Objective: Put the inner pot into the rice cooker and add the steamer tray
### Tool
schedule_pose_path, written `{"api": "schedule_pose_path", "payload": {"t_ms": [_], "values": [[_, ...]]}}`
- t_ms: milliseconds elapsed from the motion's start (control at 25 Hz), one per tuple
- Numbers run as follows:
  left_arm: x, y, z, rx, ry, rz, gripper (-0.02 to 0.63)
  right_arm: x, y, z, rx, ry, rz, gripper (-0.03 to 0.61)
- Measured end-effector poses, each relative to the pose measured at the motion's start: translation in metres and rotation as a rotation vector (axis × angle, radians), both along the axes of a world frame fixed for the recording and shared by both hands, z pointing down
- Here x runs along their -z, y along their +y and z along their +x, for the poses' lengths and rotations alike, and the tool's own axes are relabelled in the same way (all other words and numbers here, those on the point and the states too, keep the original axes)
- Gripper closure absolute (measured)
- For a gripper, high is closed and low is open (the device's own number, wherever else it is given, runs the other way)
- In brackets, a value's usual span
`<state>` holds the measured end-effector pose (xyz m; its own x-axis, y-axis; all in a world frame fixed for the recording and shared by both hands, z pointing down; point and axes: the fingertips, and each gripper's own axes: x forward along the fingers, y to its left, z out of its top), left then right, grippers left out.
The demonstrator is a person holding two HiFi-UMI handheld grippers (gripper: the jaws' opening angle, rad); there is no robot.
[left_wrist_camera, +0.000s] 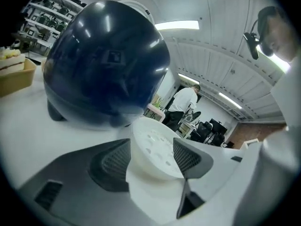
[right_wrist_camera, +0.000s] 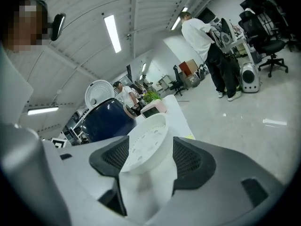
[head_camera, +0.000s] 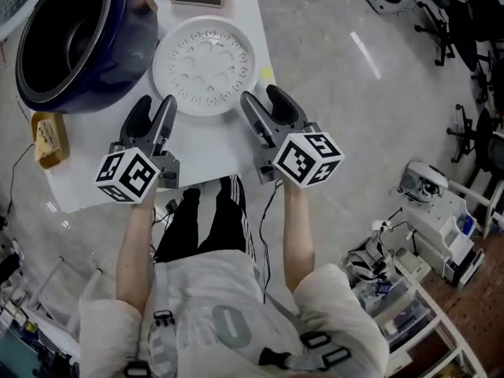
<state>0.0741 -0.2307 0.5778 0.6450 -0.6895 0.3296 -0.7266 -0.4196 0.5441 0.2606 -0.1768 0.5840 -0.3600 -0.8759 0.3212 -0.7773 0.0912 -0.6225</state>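
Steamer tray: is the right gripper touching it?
Cannot tell. Right gripper view shows the right gripper's open fingers flanking the steamer tray; no plain gap or contact.

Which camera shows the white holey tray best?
The head view: it sees the whole round steamer tray from above, holes and all. Both gripper views show only part of it, low and slanted.

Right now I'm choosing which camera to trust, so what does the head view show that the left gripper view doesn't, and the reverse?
Only the head view: the open top of the rice cooker, the right gripper and the wearer's legs. Only the left gripper view: a person in white standing far off, and shelves. Both: the dark blue cooker body, the white steamer tray, the table, and the left gripper, jaws apart at the tray's edge.
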Motion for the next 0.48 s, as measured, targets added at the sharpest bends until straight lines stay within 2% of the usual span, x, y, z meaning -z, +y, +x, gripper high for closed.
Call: {"api": "schedule_pose_path", "payload": {"t_ms": [160,240,480], "values": [[-0.019,-0.003,-0.001,-0.01,-0.026,-0.022,0.341,-0.013,-0.005,-0.01,0.051,0.013,-0.03,0.309],[-0.025,-0.005,0.006,-0.032,-0.055,-0.012,0.341,-0.018,-0.008,-0.012,0.084,0.037,-0.037,0.319],[-0.036,-0.003,0.021,-0.082,-0.11,-0.058,0.341,-0.03,-0.01,-0.029,0.184,0.073,-0.088,0.327]]}}
